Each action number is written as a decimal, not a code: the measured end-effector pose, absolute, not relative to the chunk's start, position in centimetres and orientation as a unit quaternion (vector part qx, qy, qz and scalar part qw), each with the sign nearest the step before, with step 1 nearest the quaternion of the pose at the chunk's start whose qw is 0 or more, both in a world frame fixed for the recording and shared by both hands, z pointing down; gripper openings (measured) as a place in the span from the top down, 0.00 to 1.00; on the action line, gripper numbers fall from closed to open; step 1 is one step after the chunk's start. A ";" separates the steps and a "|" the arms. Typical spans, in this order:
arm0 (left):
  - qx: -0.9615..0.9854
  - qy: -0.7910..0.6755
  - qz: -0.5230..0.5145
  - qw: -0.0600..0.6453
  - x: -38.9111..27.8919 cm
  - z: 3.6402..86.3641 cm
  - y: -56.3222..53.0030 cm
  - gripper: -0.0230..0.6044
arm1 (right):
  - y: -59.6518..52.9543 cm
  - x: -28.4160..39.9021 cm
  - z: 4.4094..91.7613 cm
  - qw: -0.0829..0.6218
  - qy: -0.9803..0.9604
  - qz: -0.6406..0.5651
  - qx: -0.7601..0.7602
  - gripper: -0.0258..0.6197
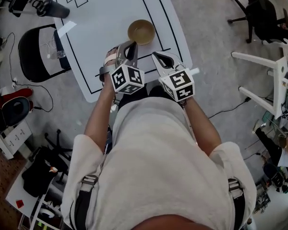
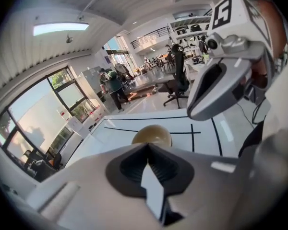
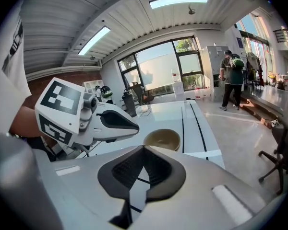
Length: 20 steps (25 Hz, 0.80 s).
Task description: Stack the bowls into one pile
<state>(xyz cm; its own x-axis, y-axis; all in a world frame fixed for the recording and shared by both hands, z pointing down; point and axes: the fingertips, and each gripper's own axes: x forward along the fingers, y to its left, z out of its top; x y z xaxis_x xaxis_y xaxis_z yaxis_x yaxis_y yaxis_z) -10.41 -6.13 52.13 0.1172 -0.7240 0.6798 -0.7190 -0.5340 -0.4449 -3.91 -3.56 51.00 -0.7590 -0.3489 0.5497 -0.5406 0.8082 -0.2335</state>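
The left gripper (image 2: 147, 145) was clenched shut with nothing in it, and the right gripper (image 3: 143, 148) was the same, both over the near edge of the bench (image 1: 110, 13). The tan bowl (image 1: 141, 31) sat upright just past their tips, inside the black-lined box near its front line. One bowl or several nested, couldn't tell. White bench ran on beyond it, and a black chair (image 1: 36, 56) stood by the left edge.

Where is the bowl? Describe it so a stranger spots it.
Find the white table marked with black lines. The bowl sits inside the outlined box, by its near right corner. It alone is round and tan; the bottle at the far edge is black.
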 end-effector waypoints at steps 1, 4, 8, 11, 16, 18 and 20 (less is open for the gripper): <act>-0.748 0.490 -0.447 -0.001 -10.7 51.7 -5.8 0.96 | -3.5 -4.5 50.9 0.245 -0.921 0.188 0.238 0.96; -0.743 0.524 -0.417 -0.003 -11.9 50.4 -5.2 0.96 | -3.7 -6.2 50.1 0.232 -0.930 0.166 0.233 0.96; -0.727 0.594 -0.342 -0.034 -12.5 48.1 -4.1 0.96 | -3.5 -6.3 48.9 0.209 -0.939 0.138 0.236 0.96; -0.716 0.634 -0.288 -0.044 -12.3 46.2 -3.2 0.96 | -3.6 -5.3 47.7 0.185 -0.943 0.133 0.243 0.96; -0.691 0.677 -0.249 -0.044 -11.6 43.8 -0.9 0.96 | -3.2 -2.9 45.1 0.143 -0.951 0.109 0.252 0.96; -0.683 0.692 -0.229 -0.048 -10.9 43.1 0.5 0.96 | -2.7 -1.8 43.9 0.126 -0.952 0.100 0.259 0.96; -0.670 0.710 -0.212 -0.045 -10.2 42.5 2.1 0.96 | -2.0 -0.8 42.9 0.111 -0.954 0.091 0.263 0.96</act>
